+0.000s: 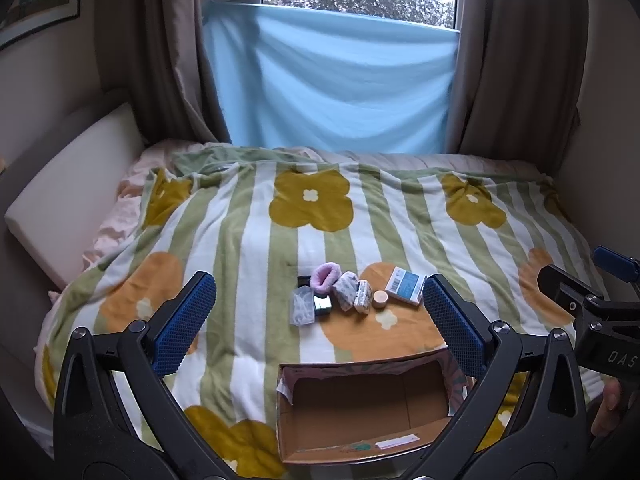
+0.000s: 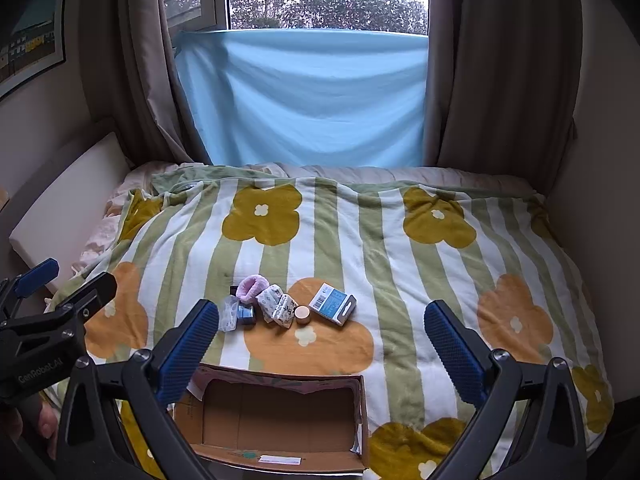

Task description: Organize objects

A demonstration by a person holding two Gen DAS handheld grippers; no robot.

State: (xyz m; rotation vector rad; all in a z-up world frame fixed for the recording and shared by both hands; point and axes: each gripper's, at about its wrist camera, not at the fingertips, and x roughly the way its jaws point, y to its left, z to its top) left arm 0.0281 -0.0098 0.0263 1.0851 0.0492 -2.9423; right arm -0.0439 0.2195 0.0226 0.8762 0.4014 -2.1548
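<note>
An open cardboard box [image 1: 362, 454] [image 2: 280, 454] sits empty at the near edge of the bed. Beyond it lies a cluster of small items: a pink fluffy band [image 1: 326, 276] [image 2: 250, 286], patterned pouches [image 1: 346, 290] [image 2: 276, 306], a clear plastic bag [image 1: 302, 306] [image 2: 228, 314], a small dark case [image 1: 322, 304] [image 2: 245, 314], a round tan jar [image 1: 379, 299] [image 2: 303, 315] and a blue-and-white box [image 1: 407, 285] [image 2: 334, 304]. My left gripper [image 1: 320, 320] is open and empty above the box. My right gripper [image 2: 320, 344] is open and empty, to the right of the cluster.
A flowered green-striped blanket [image 1: 248, 240] [image 2: 400, 264] covers the bed. A white cushion [image 1: 72, 196] leans on the left wall. A blue sheet [image 1: 332, 92] and brown curtains hang at the window behind. The right gripper's body [image 1: 592, 312] shows beside the left one.
</note>
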